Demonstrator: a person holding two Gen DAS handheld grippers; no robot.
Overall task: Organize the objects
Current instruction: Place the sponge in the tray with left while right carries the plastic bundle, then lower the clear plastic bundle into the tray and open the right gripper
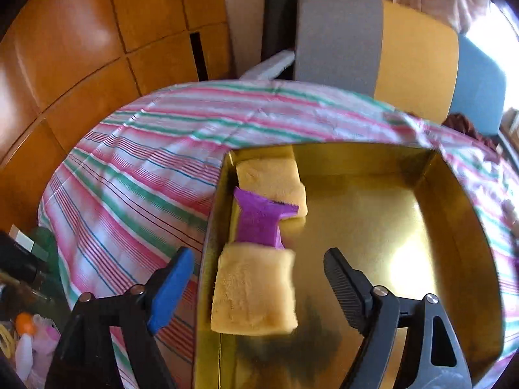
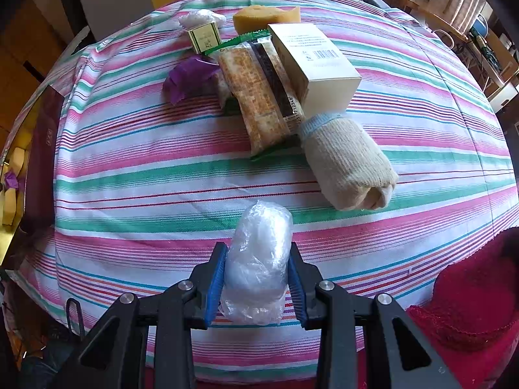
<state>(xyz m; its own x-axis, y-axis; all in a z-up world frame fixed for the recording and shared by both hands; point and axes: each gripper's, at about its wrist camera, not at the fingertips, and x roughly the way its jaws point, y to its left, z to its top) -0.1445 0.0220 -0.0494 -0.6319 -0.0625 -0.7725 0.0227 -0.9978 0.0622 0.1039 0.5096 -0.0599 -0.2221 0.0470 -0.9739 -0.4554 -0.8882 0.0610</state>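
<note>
**Plastic bundle gripped, tray half filled**

The right gripper [image 2: 256, 287] clamps a plastic-wrapped bundle [image 2: 258, 262] over the striped cloth [image 2: 162, 168]. The left gripper [image 1: 256, 288] stands spread, a yellow sponge [image 1: 254, 291] loose between its fingers. In the gold tray [image 1: 454, 227] lie two yellow sponges and one purple cloth [image 1: 258, 218].

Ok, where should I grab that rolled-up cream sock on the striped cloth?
Take the rolled sock across its thick middle, from above. It lies flat on the tablecloth with both long sides clear; its cuff end touches the white box.
</note>
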